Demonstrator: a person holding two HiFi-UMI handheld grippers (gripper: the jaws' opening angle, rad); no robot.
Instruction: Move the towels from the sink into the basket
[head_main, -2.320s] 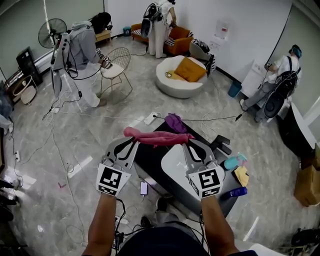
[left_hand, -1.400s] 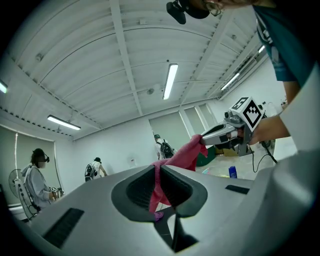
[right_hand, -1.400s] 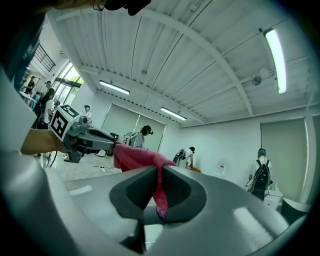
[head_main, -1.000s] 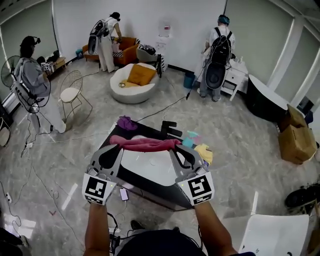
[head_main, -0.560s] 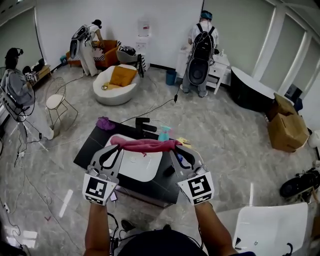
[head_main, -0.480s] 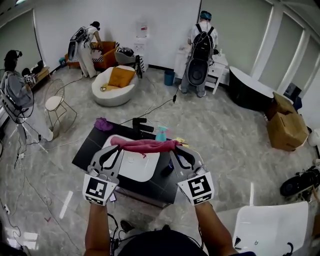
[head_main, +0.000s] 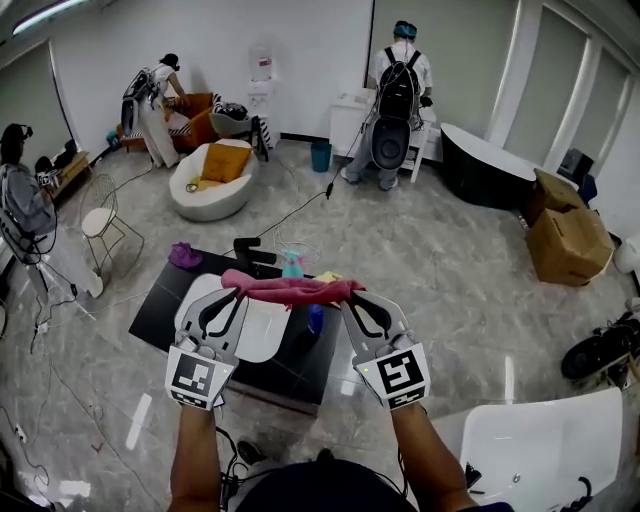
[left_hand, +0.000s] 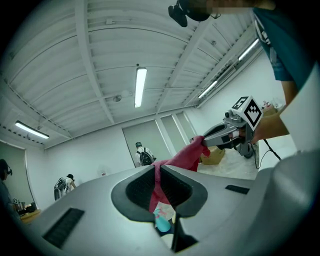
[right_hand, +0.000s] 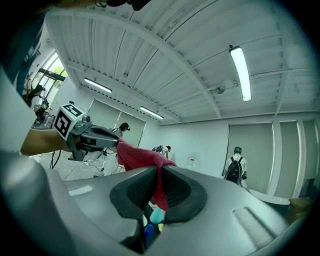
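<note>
I hold a pink towel stretched level between both grippers, in the air above the black counter's near right part. My left gripper is shut on its left end and my right gripper on its right end. In the left gripper view the towel runs from my pinching jaws across to the right gripper. The right gripper view shows the towel reaching to the left gripper. A white sink sits in the black counter below. A purple towel lies at the counter's far left corner.
A teal spray bottle, a blue bottle and a yellow cloth stand on the counter. A white chair is at my lower right. Cardboard boxes, a black tub and several people are farther off.
The head view has swung to the right, so the counter and sink have slid left and under the grippers. The pink towel stays stretched between both shut grippers.
</note>
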